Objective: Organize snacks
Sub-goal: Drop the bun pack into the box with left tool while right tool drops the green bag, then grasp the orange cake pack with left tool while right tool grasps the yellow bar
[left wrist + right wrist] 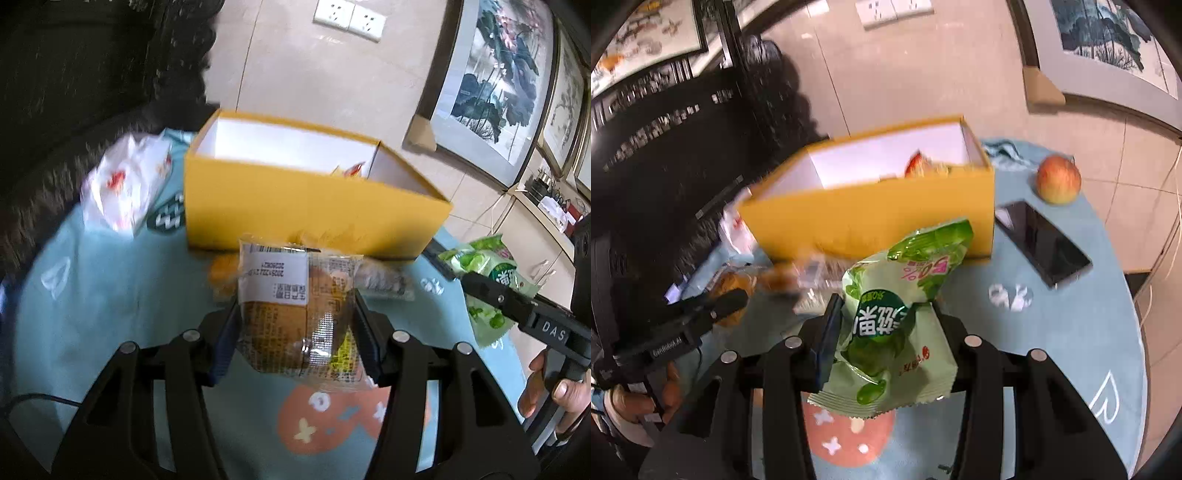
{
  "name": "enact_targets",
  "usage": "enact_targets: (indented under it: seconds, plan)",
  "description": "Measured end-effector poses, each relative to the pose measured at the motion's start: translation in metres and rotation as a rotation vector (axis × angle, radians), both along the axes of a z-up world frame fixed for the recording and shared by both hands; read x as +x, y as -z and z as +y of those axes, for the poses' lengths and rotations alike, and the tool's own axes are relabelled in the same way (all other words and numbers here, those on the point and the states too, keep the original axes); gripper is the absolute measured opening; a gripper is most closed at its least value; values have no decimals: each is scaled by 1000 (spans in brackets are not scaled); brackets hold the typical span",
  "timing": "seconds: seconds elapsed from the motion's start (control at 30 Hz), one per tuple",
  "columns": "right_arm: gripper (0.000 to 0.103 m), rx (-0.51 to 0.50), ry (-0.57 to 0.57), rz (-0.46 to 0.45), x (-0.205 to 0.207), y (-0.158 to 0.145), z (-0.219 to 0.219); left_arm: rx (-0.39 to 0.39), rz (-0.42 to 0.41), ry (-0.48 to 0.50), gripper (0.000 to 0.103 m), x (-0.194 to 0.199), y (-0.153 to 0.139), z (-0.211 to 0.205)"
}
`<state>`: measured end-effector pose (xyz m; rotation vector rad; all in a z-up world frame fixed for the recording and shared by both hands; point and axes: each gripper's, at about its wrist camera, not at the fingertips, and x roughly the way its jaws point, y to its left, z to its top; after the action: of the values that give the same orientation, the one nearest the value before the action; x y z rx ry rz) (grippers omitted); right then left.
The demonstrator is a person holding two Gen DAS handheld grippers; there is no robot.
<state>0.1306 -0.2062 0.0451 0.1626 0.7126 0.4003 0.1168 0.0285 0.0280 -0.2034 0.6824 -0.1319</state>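
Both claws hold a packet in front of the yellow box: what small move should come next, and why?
Probably carry the left claw forward over the open yellow cardboard box and release there. It is shut on the clear-wrapped brown pastry packet, the box stands open just ahead, and the right claw grips the green snack bag beside it.

A box [871, 218] stands mid-table [1108, 314], an apple [1058, 179] and phone [1043, 243] seemingly right of it.
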Motion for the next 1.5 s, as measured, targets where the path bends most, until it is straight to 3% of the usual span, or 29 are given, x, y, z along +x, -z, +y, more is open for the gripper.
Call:
enact_targets:
  seconds: [0.27,0.4,0.57,0.63,0.67,0.7,0.77,0.87,1.03,1.33,1.4,1.5]
  plan:
    - [44,56,11,-109,34,-47,-12,30,-121,-24,56,33,-70,-18]
    - [45,61,17,-145,61,-59,-11,47,-109,-43,56,76,-81,-28]
    - [46,41,51,-150,107,-57,-3,52,-65,-59,56,134,-73,-38]
    - [50,45,70,-112,135,-47,1,49,-41,-73,66,158,-64,-41]
    - [53,34,85,-64,152,-38,4,45,-34,-99,84,167,-60,-40]
    - [58,27,102,-29,160,-32,4,45,-32,-129,95,170,-58,-40]
    - [59,64,143,9,162,-20,-5,26,-48,-153,99,164,-56,-36]
    - [72,116,160,-10,148,-15,-17,12,-60,-153,99,149,-55,-26]
    - [72,180,151,3,115,-14,-34,-27,-48,-157,99,113,-50,-8]
    - [74,192,108,95,66,6,-29,-7,-3,-169,101,58,-25,11]
    - [95,230,124,132,59,17,-32,5,20,-168,101,49,-14,15]
    - [100,292,165,153,50,32,-39,19,58,-146,101,46,3,18]
